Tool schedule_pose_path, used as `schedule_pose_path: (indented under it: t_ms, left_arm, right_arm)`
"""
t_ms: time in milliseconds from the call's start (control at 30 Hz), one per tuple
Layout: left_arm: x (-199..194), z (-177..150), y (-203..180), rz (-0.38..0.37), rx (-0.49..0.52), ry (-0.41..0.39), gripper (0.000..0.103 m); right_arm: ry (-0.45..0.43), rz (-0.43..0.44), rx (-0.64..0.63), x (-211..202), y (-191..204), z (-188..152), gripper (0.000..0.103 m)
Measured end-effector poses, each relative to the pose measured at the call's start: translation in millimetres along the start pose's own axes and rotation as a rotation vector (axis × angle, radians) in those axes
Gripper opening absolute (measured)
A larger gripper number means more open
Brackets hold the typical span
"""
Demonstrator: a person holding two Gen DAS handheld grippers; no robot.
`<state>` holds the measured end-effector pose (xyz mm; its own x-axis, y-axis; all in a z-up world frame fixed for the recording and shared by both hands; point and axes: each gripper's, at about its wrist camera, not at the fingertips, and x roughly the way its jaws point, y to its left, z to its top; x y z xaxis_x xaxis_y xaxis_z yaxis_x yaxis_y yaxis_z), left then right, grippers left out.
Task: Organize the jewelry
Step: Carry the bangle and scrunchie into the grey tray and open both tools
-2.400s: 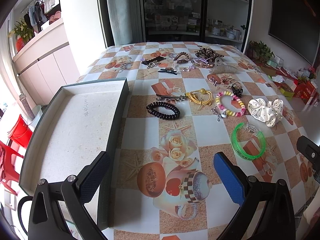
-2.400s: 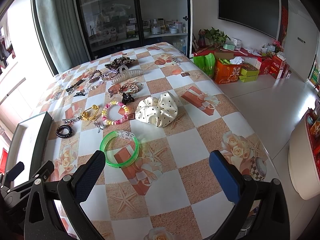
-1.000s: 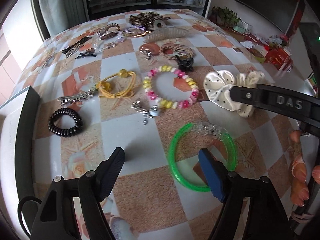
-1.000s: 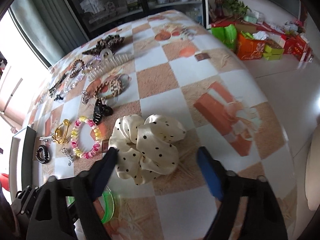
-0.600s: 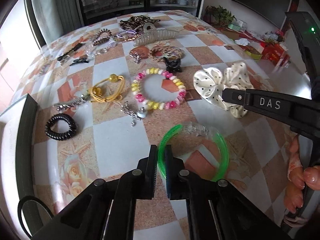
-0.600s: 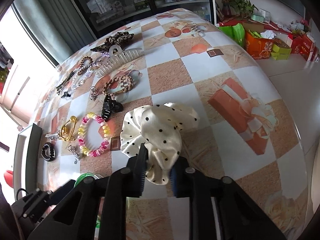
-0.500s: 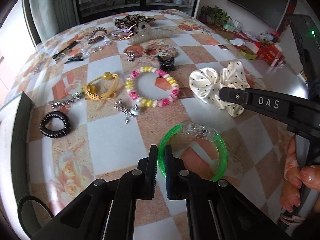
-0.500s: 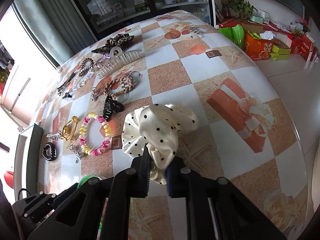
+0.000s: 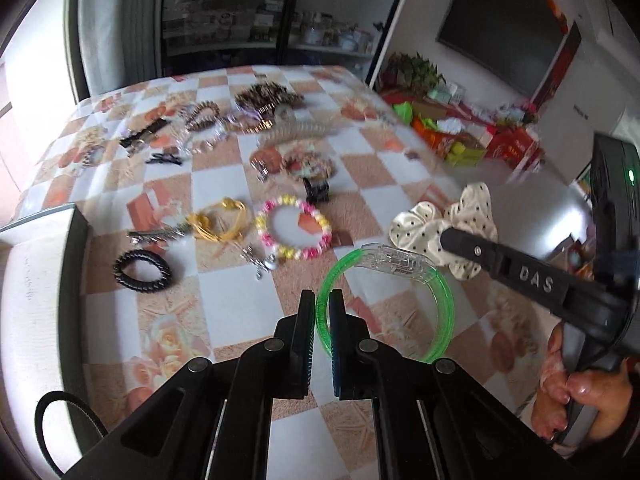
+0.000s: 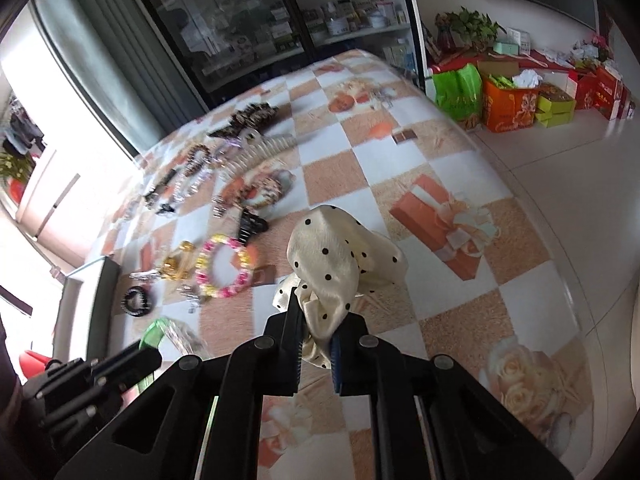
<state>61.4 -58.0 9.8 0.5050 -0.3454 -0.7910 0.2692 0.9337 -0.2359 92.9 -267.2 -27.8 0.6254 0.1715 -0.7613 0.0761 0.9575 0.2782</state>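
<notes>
My left gripper [image 9: 322, 300] is shut on the rim of a green translucent bangle [image 9: 440, 300], which hangs lifted off the checked tablecloth. My right gripper [image 10: 316, 316] is shut on a cream scrunchie with black dots [image 10: 332, 264], raised clear of the table; the same scrunchie [image 9: 424, 228] shows in the left wrist view at the tip of the right tool. On the table lie a pink and yellow bead bracelet [image 9: 294, 228], a yellow hair tie [image 9: 218, 220], a black coil hair tie [image 9: 142, 270] and a black claw clip [image 9: 316, 190].
An open dark-rimmed box [image 9: 76, 264] with a white lining stands at the table's left edge. Several more clips, chains and a clear comb clip [image 9: 296, 130] lie toward the far end. A hand [image 9: 576, 396] grips the right tool. Coloured boxes [image 10: 512, 104] sit on the floor to the right.
Both grippers closed from wide open, the left on the green bangle and the right on the scrunchie. Both then rose, lifting their items off the table.
</notes>
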Motion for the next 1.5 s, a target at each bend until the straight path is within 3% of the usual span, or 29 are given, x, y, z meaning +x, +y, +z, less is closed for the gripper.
schedule_pose_path:
  t_ms: [300,567,767,900,1067,1500]
  left_arm:
    - [-57.0,13.7,60.2,0.055,-0.111,-0.100,0.010]
    - [-100.3,14.8,160.2,0.218,-0.226,-0.186,0.010]
    - [-94.3,-0.5,242.0,0.365,-0.321,-0.150,0.010]
    - [-77.1,-10.0,274.5,0.426,-0.356,-0.109,0.010]
    - [-51.5,-13.4,297.5,0.478,-0.366,-0.063,0.010]
    - [-23.1,-24.6,321.9,0.568,-0.371,0.018,0.010]
  right_arm:
    - [-0.025,0.139,-0.120,-32.8,71.6,17.4,0.012]
    - [0.016,0.273,-0.274,-16.8,179.5,33.3,0.012]
    - [0.088,0.352,-0.393,18.7,262.7,25.2,0.012]
    - [0.166,0.381,-0.412,53.4,303.2,18.6,0.012]
    - [0.263,0.401,-0.402,103.1,333.4,8.1,0.012]
    - [0.420,0.331,-0.364,186.2,342.0,-15.1,0.012]
